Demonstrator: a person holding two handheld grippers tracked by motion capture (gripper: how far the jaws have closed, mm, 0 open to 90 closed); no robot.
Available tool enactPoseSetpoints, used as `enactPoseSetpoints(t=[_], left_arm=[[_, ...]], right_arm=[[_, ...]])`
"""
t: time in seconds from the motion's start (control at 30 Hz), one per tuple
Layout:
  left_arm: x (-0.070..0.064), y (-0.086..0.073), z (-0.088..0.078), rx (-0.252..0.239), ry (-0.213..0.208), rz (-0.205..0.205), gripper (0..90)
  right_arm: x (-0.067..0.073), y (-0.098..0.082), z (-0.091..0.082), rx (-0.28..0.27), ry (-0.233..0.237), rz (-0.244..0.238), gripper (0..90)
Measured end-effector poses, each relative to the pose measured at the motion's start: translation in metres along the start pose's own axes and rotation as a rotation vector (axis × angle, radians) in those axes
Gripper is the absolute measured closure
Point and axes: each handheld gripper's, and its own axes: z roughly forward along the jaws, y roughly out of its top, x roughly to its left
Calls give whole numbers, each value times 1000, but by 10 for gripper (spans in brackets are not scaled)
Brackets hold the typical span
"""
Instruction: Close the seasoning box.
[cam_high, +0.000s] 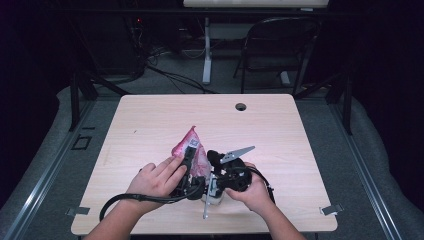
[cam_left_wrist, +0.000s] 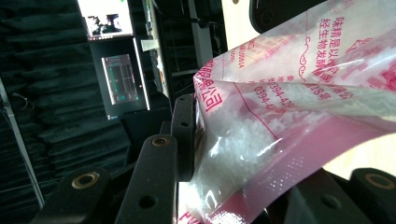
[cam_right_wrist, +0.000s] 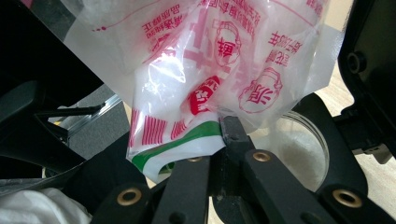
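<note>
A clear and pink plastic bag (cam_high: 191, 145) of white granules stands tilted above the front middle of the table, held by both grippers. My left gripper (cam_high: 188, 156) is shut on the bag (cam_left_wrist: 280, 93), its jaws pressing the granule-filled part from both sides. My right gripper (cam_high: 214, 159) is shut on the bag's (cam_right_wrist: 210, 56) lower green-and-white edge, its black fingertips (cam_right_wrist: 229, 128) pinched together. Just under the bag sits a round clear container (cam_right_wrist: 299, 144) with white granules in it; it stands between the hands near the table's front edge (cam_high: 212, 196).
The light wooden table (cam_high: 150, 120) has a cable hole (cam_high: 241, 106) at its far side. A dark folding chair (cam_high: 280, 40) and a white desk leg (cam_high: 206, 50) stand beyond the table. Black cables (cam_high: 130, 199) trail from the grippers.
</note>
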Motion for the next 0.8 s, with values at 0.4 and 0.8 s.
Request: enactPoseSetpoints(t=[0.4, 0.8], left_arm=[[0, 0, -1, -1, 2, 6, 731], [0, 1, -2, -5, 1, 1, 731]], right_arm=[[0, 0, 1, 2, 1, -1, 900], [1, 0, 1, 2, 0, -2, 900]])
